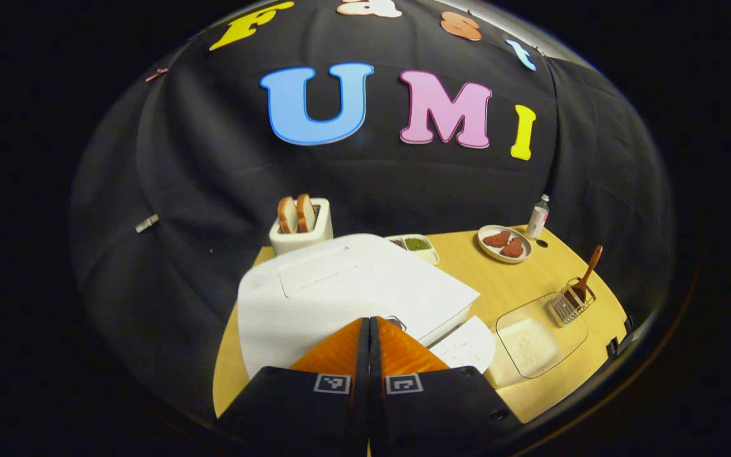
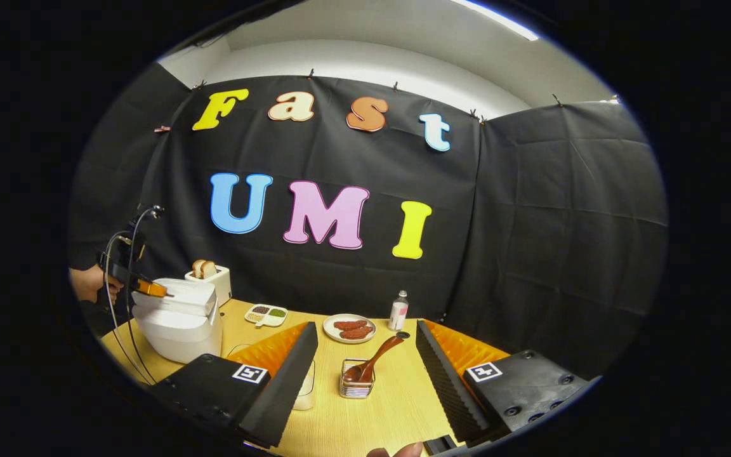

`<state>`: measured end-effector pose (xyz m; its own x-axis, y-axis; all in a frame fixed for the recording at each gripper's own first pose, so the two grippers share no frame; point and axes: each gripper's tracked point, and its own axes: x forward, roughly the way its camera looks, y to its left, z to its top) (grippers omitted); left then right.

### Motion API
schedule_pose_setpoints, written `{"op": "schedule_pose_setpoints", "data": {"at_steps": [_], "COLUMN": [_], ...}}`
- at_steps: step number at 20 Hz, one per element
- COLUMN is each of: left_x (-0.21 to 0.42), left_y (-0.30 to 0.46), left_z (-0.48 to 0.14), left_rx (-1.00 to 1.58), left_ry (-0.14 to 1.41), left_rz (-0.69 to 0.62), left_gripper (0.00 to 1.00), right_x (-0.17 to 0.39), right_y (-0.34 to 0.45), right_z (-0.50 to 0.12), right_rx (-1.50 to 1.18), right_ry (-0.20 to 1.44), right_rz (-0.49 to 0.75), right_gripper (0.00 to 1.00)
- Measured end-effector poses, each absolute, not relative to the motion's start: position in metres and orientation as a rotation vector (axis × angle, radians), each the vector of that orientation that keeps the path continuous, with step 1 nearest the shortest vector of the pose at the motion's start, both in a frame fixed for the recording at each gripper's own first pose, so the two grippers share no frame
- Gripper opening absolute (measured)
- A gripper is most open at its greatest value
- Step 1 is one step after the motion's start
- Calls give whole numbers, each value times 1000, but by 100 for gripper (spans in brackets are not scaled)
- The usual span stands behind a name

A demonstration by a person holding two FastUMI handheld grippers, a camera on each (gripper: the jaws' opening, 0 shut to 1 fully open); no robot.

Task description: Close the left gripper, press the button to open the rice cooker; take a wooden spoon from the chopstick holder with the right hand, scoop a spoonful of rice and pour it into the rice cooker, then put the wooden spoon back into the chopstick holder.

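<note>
Left gripper view: the left gripper [image 1: 368, 330] has its jaws clenched together with nothing between them, their tips just over the front edge of the white rice cooker [image 1: 346, 289], whose lid is down. Whether the tips touch the cooker cannot be told. Beyond the jaws, past the cooker, stands a white toaster [image 1: 302, 231] with two slices of bread in it, and beside it a small divided dish [image 1: 417, 246]. To the right of the jaws lies a clear container of rice [image 1: 533, 339], and just behind that the wire chopstick holder [image 1: 570, 303] with the wooden spoon [image 1: 587, 273] leaning in it, handle pointing up and away. Farther back on the bench [image 1: 499, 285] sit a plate of brown pieces [image 1: 504, 243] and a small bottle [image 1: 538, 217].

In the right gripper view the right gripper [image 2: 365, 355] has its jaws released and spread wide, holding nothing. The chopstick holder [image 2: 357, 383] stands ahead between them, touching neither, and the wooden spoon [image 2: 375, 360] rests in it with its handle tilted toward the right jaw. The plate [image 2: 349, 328] and bottle [image 2: 398, 311] lie beyond. Far off to the left of the jaws the rice cooker [image 2: 178, 320] sits closed, with the left gripper [image 2: 150, 290] at its top edge and a hand [image 2: 89, 284] behind it.
</note>
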<state>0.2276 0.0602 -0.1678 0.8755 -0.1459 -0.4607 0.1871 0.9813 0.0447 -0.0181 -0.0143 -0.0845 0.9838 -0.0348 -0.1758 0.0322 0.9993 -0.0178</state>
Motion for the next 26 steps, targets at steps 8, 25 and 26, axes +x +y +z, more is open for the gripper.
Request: {"op": "schedule_pose_setpoints", "data": {"at_steps": [8, 25, 26], "left_x": [230, 52, 45], "left_y": [69, 18, 19], "left_z": [-51, -40, -47], "left_rx": [118, -192, -212], "left_ry": [82, 1, 21], "left_rz": [-37, -199, -185], "left_gripper": [9, 95, 95], "right_x": [-25, -2, 1], "right_y": [-33, -24, -29], "right_z": [-84, -135, -139], "right_rx": [-2, 96, 90], "right_ry": [182, 274, 276], "right_rz": [-72, 15, 8], "right_gripper": [98, 98, 98]}}
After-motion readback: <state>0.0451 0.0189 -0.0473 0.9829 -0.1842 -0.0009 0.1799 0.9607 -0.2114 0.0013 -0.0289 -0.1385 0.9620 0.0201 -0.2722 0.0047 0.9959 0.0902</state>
